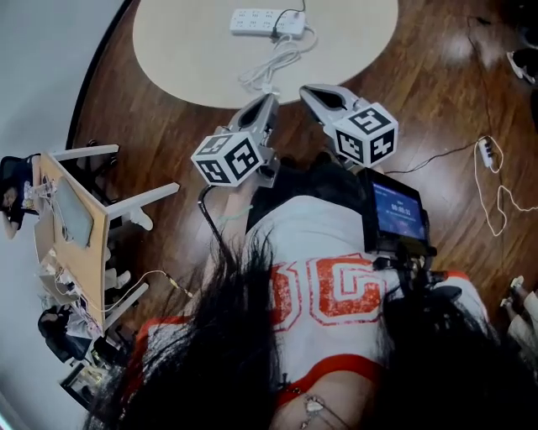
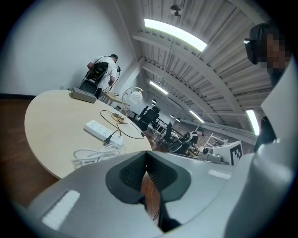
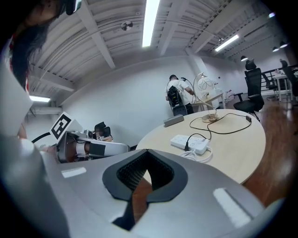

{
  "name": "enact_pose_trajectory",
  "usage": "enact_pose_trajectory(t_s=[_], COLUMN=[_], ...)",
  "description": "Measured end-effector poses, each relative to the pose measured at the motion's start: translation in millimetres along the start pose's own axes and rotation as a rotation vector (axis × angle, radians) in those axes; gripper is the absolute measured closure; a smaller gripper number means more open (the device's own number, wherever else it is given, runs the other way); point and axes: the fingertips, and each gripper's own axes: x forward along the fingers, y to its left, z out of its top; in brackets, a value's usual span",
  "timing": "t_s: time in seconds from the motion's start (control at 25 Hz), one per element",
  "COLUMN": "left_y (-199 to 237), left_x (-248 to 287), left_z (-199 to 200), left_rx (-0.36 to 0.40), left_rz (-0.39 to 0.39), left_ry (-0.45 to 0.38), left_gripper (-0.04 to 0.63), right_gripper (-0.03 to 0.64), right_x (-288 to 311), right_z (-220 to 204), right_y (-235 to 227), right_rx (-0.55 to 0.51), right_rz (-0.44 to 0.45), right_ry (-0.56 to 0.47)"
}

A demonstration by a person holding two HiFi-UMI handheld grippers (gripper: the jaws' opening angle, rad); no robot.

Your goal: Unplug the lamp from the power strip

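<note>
A white power strip (image 1: 267, 22) lies on the far part of the round beige table (image 1: 168, 42), with the lamp's black plug (image 1: 277, 33) in its near end. In the left gripper view the power strip (image 2: 99, 129) is seen with the plug (image 2: 108, 137) and the black cord running to the wire-frame lamp (image 2: 132, 98). The right gripper view shows the power strip (image 3: 190, 142), the plug (image 3: 187, 147) and the lamp (image 3: 207, 95). My left gripper (image 1: 271, 99) and right gripper (image 1: 308, 91) hover side by side at the table's near edge, both shut and holding nothing.
The strip's own white cable (image 1: 273, 65) is coiled on the table between it and the grippers. A grey box (image 3: 173, 120) sits at the table's far side, and a person (image 2: 103, 70) stands beyond it. Wooden floor surrounds the table; cables (image 1: 496, 189) lie at the right.
</note>
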Motion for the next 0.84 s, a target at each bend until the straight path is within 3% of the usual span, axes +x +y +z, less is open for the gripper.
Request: enact_pose_trajectory(t_s=[0.4, 0.84], left_y=[0.4, 39.4], left_x=[-0.1, -14.7], left_z=[3.3, 26.4], left_rx=[-0.053, -0.059], left_rz=[-0.041, -0.054], left_ry=[-0.03, -0.063], left_gripper=[0.595, 0.595], right_gripper=[0.617, 0.617], right_x=[1.3, 47.9], right_z=[8.6, 13.6], right_y=[-3.5, 13.4], right_rx=[-0.049, -0.071], right_rz=[-0.011, -0.012], right_ry=[0.024, 0.062])
